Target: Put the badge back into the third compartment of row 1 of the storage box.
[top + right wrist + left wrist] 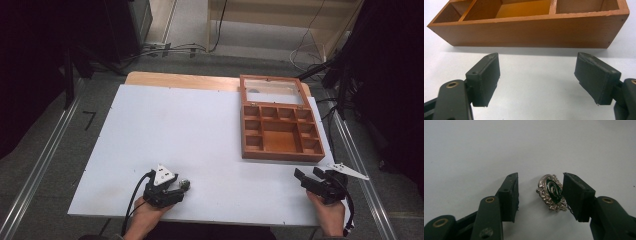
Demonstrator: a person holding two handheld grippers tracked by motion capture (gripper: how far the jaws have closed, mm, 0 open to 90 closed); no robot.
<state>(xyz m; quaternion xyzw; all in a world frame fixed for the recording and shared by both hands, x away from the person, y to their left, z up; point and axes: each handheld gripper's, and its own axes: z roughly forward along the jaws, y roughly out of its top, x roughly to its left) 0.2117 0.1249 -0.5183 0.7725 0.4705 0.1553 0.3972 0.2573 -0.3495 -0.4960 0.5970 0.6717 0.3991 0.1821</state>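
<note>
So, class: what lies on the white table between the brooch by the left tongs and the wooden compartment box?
Nothing: in the high view, bare white table separates the brooch from the wooden box.

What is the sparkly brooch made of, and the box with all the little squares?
The brooch looks like silvery metal with a bumpy, glinting rim, possibly tiny stones, around a glossy dark green centre, maybe enamel. The compartment box looks like reddish-brown wood with a smooth finish; its raised lid seems to hold a clear pane.

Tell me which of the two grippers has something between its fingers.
The left gripper: a silver-and-green brooch lies on the table between its fingers. The right gripper has only bare table between its fingers, facing the wooden box.
</note>
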